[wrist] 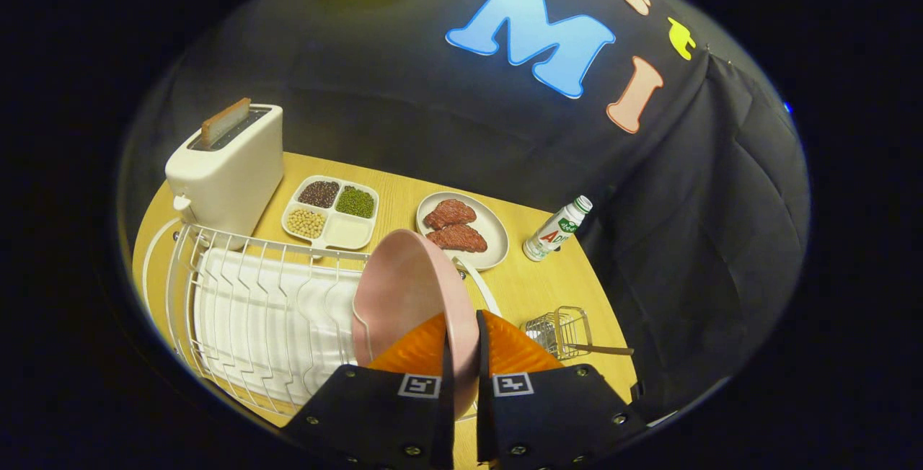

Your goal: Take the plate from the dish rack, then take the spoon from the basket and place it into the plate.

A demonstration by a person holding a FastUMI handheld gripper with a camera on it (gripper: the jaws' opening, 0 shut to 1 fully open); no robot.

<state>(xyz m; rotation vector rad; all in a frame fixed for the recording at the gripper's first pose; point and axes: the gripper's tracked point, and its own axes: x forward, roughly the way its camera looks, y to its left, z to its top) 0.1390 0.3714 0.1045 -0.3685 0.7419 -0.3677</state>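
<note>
Gripper (461, 355) clamped on round pink plate's (404, 290) rim, upright above white wire dish rack (267, 318). Lift straight, clear the wires, then set flat on wooden worktop (533, 282) near small wire basket (562, 329).

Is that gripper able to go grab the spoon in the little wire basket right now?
Probably not yet. The gripper is shut on the pink plate, standing on edge at the dish rack. The spoon pokes from the basket beyond, unobstructed, once the plate is set down.

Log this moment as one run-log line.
gripper: shut on pink plate | plate: upright on edge at dish rack | spoon: in basket | step: taking plate
</note>
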